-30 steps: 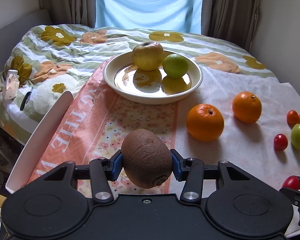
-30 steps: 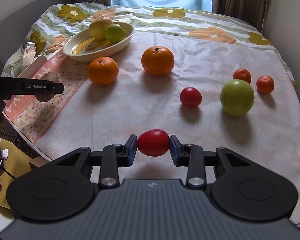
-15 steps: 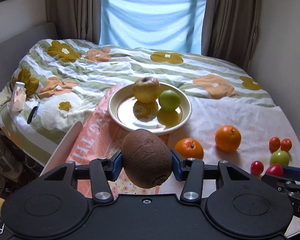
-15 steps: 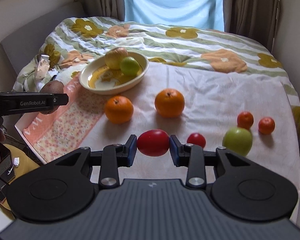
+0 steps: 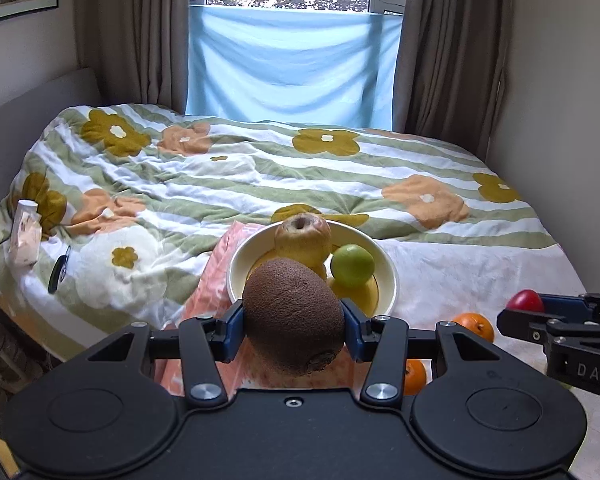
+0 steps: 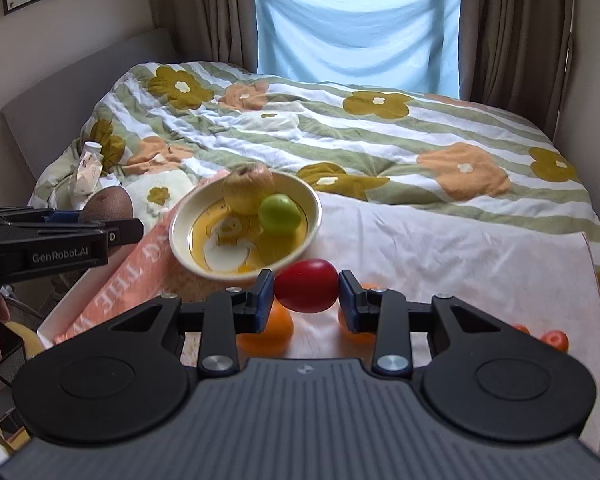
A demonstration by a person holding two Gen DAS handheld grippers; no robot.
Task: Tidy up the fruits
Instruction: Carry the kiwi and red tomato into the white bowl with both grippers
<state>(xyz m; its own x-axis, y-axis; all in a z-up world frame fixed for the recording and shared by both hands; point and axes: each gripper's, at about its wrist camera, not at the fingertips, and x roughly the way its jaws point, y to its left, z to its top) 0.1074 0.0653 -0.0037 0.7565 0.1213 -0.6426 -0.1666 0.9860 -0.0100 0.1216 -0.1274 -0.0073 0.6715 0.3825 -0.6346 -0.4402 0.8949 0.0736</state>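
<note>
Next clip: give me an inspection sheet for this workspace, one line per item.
Surface: white cloth over a floral duvet.
Job's things: bowl holding a yellow apple and a green fruit; oranges on the cloth.
Clutter: crumpled white wrapper on the duvet.
Grippers: left gripper shut on kiwi; right gripper shut on red tomato.
Cables: nothing seen.
Surroundings: curtains, window, framed picture.
</note>
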